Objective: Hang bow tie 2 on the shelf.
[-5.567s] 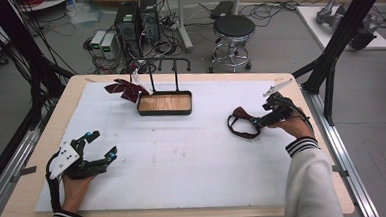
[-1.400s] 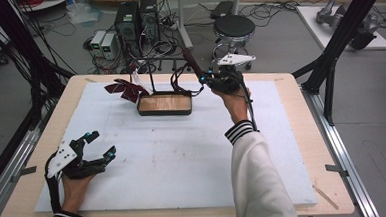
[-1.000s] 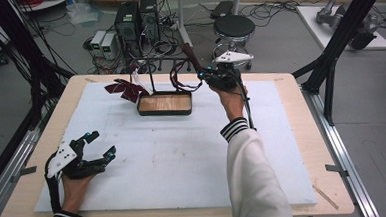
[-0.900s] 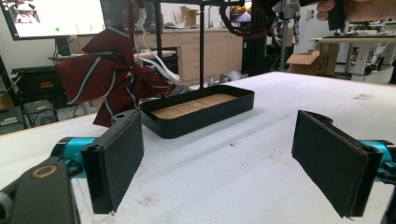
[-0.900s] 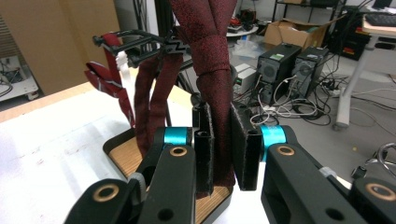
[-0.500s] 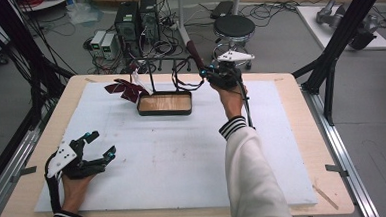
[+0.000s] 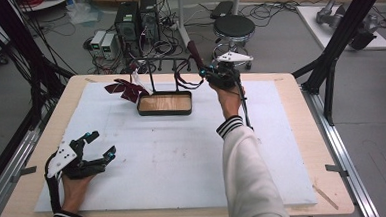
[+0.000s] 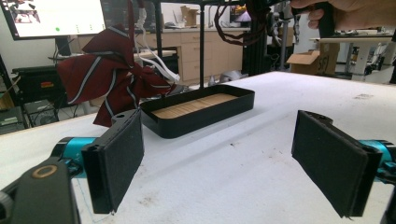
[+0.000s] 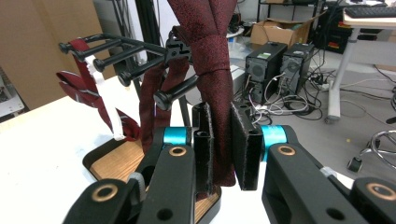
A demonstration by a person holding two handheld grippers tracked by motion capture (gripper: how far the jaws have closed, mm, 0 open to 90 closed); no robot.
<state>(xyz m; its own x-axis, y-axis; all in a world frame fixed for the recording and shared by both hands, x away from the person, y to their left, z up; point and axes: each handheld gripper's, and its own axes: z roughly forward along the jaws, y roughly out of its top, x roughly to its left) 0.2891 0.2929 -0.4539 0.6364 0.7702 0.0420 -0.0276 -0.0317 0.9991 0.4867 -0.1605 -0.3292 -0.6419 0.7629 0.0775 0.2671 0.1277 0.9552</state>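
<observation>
My right gripper (image 7: 205, 76) is up at the rack (image 7: 151, 73) near the far edge of the tabletop (image 7: 292, 133), jaws pinched on the dark red necktie (image 9: 215, 70). From the right gripper view the tie hangs between the pads, just beside a black peg of the rack, its loop draped by the pegs. The rack's tray (image 7: 164, 104) with a wooden floor sits below. A striped red bow tie (image 7: 125, 89) hangs at the rack's left side. My left gripper (image 7: 99, 149) rests near the near left corner, jaws spread wide, nothing between them.
</observation>
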